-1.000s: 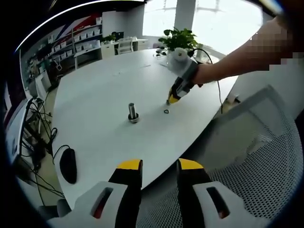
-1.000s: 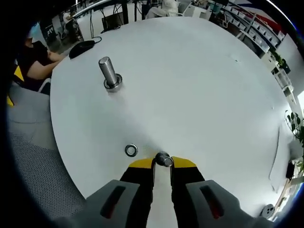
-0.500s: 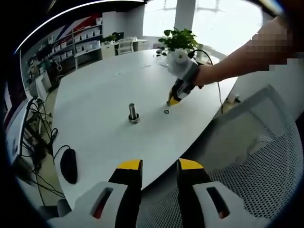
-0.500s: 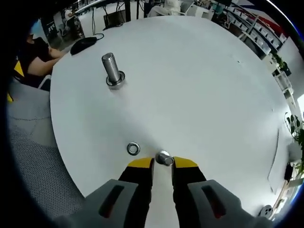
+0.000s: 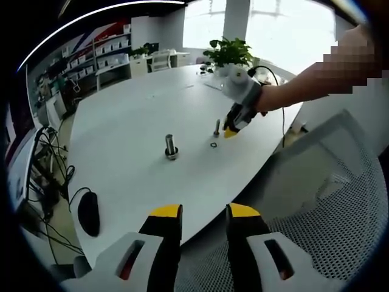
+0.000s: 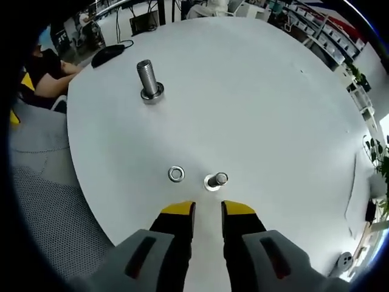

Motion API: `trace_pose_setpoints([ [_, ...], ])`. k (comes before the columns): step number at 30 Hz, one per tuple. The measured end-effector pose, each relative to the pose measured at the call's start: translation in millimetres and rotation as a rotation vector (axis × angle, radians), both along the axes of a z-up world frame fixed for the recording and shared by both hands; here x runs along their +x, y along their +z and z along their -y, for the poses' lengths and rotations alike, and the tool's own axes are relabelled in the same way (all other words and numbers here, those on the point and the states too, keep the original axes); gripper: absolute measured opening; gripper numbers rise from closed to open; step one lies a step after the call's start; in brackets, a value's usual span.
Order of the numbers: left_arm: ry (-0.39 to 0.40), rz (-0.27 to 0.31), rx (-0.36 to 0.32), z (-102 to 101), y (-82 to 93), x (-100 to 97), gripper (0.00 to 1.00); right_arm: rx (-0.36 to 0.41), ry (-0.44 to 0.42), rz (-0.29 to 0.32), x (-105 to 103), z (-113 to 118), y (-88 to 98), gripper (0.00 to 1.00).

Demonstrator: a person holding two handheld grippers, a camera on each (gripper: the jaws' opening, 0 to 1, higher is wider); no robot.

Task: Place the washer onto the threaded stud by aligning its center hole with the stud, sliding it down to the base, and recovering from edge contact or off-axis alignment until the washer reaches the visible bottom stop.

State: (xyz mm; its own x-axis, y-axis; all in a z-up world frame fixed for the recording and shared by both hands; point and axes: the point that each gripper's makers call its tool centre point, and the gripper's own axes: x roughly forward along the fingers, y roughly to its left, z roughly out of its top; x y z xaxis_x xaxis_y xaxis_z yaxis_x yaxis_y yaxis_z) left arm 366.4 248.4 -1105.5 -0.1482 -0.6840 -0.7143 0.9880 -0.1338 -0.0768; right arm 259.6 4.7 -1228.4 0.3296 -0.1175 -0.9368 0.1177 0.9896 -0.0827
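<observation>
A small metal stud (image 6: 216, 180) stands upright on the white table (image 6: 261, 97), just ahead of my right gripper (image 6: 208, 210), which is open and holds nothing. A loose washer (image 6: 176, 174) lies flat to the stud's left. Farther off stands a larger threaded stud (image 6: 148, 79) with a ring at its base. In the left gripper view, my left gripper (image 5: 203, 213) hangs open over the table's near edge, far from the large stud (image 5: 171, 147), the washer (image 5: 213, 144) and the small stud (image 5: 217, 127). The right gripper (image 5: 233, 129), held by a hand, hovers beside that small stud.
A black mouse (image 5: 87, 211) and cables lie off the table's left edge. A grey mesh chair (image 5: 316, 201) sits on the right. A potted plant (image 5: 228, 52) stands at the far end. A seated person (image 6: 36, 70) and another mouse (image 6: 109, 53) are at the table's far side.
My right gripper has let go of the small stud, which now stands free on the table, and has drawn back from it. The left gripper has not moved.
</observation>
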Motion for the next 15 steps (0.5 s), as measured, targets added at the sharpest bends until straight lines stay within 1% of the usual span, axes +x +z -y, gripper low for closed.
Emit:
trace_pose_setpoints([
  [3, -0.001, 0.001, -0.002, 1, -0.8, 0.6, 0.27, 0.004, 0.005, -0.007, -2, -2, -2.0, 0.21],
  [5, -0.002, 0.0, 0.0, 0, -1.5, 0.8, 0.27, 0.016, -0.016, 0.004, -2, -5, -3.0, 0.21],
  [7, -0.001, 0.001, -0.001, -1, 0.6, 0.3, 0.27, 0.027, -0.02, 0.001, -1, -8, -5.8, 0.21],
  [10, 0.003, 0.001, -0.002, -1, -0.6, 1.6, 0.27, 0.035, -0.015, 0.001, 0, -21, -6.0, 0.21],
  [13, 0.004, 0.0, -0.004, -1, -0.7, 1.9, 0.27, 0.038, 0.009, -0.024, 0, -22, -9.6, 0.21],
  [14, 0.003, 0.0, -0.003, -1, -0.8, 1.8, 0.27, 0.036, 0.01, -0.022, -1, -31, -7.3, 0.21],
  [15, 0.001, 0.001, -0.002, -1, -0.7, 1.6, 0.27, 0.037, 0.009, -0.02, 0, -32, -6.5, 0.21],
])
